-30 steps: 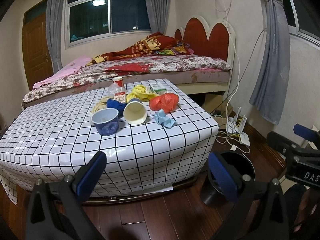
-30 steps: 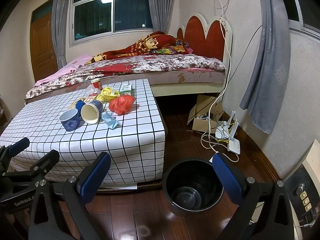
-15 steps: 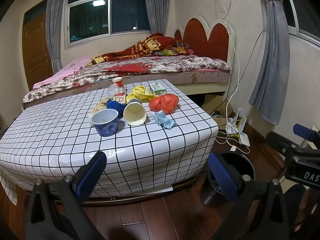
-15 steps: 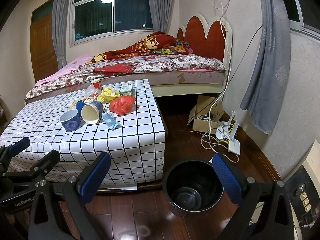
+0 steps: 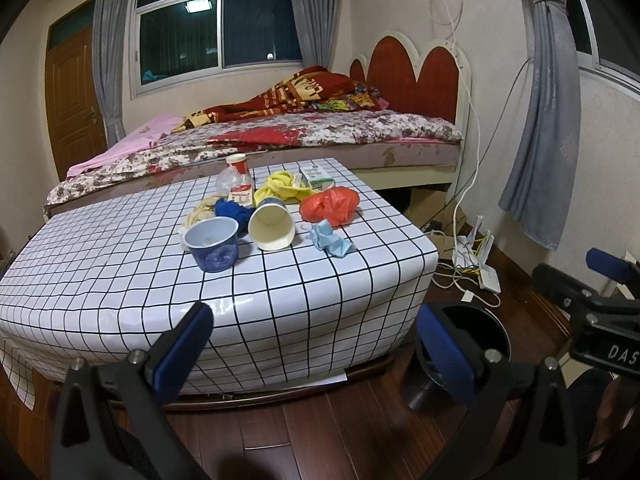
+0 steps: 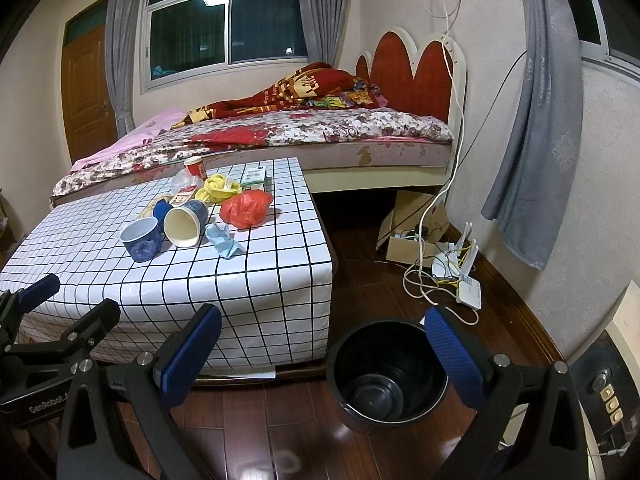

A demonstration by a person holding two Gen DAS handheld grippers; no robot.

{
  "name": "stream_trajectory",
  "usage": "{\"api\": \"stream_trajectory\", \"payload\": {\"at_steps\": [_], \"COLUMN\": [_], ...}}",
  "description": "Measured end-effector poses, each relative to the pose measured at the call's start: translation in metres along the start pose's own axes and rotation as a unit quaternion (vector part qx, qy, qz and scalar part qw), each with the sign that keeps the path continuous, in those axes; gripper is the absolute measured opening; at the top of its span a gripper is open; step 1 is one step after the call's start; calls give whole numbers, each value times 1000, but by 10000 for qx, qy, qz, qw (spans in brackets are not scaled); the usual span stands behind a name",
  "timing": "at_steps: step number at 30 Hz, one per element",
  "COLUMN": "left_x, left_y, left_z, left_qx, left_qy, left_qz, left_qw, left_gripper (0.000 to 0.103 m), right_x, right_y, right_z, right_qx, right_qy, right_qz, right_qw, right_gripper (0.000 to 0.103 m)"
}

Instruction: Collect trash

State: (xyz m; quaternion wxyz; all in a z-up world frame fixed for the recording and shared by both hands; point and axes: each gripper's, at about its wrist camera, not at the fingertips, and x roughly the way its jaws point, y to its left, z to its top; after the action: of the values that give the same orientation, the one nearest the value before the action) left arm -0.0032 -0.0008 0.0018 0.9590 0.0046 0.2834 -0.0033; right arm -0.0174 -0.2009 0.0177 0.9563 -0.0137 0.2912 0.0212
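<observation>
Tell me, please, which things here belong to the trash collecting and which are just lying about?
For the job:
black bin on the floor
blue cup
tipped paper cup
red plastic bag
crumpled blue paper
yellow wad
left gripper and right gripper, both open

Just lying about:
bed
router with its cables
cardboard box

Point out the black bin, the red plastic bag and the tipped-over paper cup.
black bin (image 6: 386, 390), right wrist view, on its inner wall.
red plastic bag (image 6: 247, 208), right wrist view, on its crumpled middle.
tipped-over paper cup (image 5: 272, 227), left wrist view, inside its open mouth.
</observation>
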Motion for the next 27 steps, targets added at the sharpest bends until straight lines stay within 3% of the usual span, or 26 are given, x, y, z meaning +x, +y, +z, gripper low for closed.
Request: {"api": "stream_trajectory", "payload": {"at_steps": [5,9,17,21,27], "left_x": [6,16,67,94,137], "left_y": [6,23,66,94,122], "left_z": [1,-1,-1,-2,4], "left_qx": [-82,-135,-100,-332,-725], "left_qy": [69,50,272,383,472], "left_qz": [-75,32,561,740,778], "left_qw": [9999,9999,9980,9960,9932], "left_gripper": [102,102,102,102,102], "right_x": [2,13,68,107,164], "right_y": [5,10,36,62,105], "right_z": [0,2,15,23,33], "right_qx": [11,-10,-274,-441,-844], "right_qy": [2,-28,-18,142,366], "right_qz": [80,383,926,1218,1429], "right_qw": [10000,9993,9953,9915,9855], "right_gripper": [102,102,102,88,77]}}
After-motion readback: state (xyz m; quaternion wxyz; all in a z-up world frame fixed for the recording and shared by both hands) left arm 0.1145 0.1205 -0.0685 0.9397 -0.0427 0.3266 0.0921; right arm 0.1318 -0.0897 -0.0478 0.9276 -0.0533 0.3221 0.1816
